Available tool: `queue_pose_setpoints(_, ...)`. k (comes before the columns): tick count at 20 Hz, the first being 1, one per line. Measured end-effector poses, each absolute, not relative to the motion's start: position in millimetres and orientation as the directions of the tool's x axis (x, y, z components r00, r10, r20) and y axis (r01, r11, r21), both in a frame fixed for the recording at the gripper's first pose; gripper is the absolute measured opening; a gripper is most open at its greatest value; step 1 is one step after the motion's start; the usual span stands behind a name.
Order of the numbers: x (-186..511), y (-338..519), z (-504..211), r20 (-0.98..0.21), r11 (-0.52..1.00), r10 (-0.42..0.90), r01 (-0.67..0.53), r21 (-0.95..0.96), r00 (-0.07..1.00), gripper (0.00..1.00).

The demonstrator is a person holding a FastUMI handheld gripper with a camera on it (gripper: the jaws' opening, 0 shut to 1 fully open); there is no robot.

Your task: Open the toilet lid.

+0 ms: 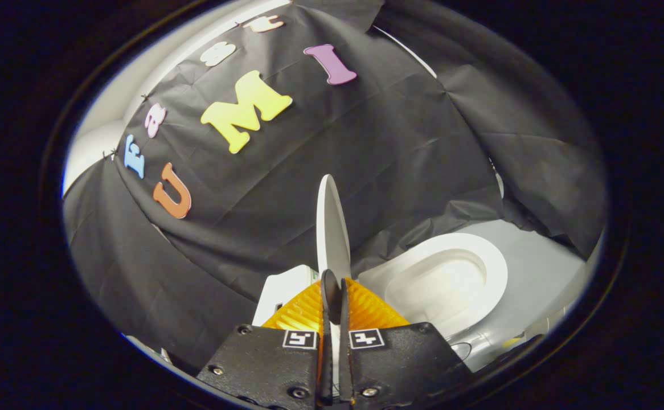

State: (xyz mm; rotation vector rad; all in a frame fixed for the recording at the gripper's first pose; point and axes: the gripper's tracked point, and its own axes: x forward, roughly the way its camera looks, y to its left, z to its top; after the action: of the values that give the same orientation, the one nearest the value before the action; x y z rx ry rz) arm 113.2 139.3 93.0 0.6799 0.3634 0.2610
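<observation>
The white toilet lid [332, 228] stands raised, seen edge-on, rising straight up from between my fingers. My gripper [336, 293] is shut on the lid's edge, one finger on each face of it. To the right lies the white toilet seat [494, 267], an oval ring around the open bowl [440, 285]. Just left of the fingers, behind the lid, a piece of the white tank [283, 290] shows.
Black cloth hangs as the booth wall close behind the toilet and to the left and right. Pale grey floor [542, 273] runs beyond the seat on the right. A thin dark cable [463, 348] lies near the toilet's base.
</observation>
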Motion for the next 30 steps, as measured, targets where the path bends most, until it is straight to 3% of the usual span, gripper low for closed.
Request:
queue_pose_setpoints(18,104,247,118,-0.213,0.934,0.249,-0.176,0.312,0.945,0.08)
queue_pose_setpoints(30,98,323,125,-0.170,0.971,0.229,-0.212,0.113,0.958,0.08)
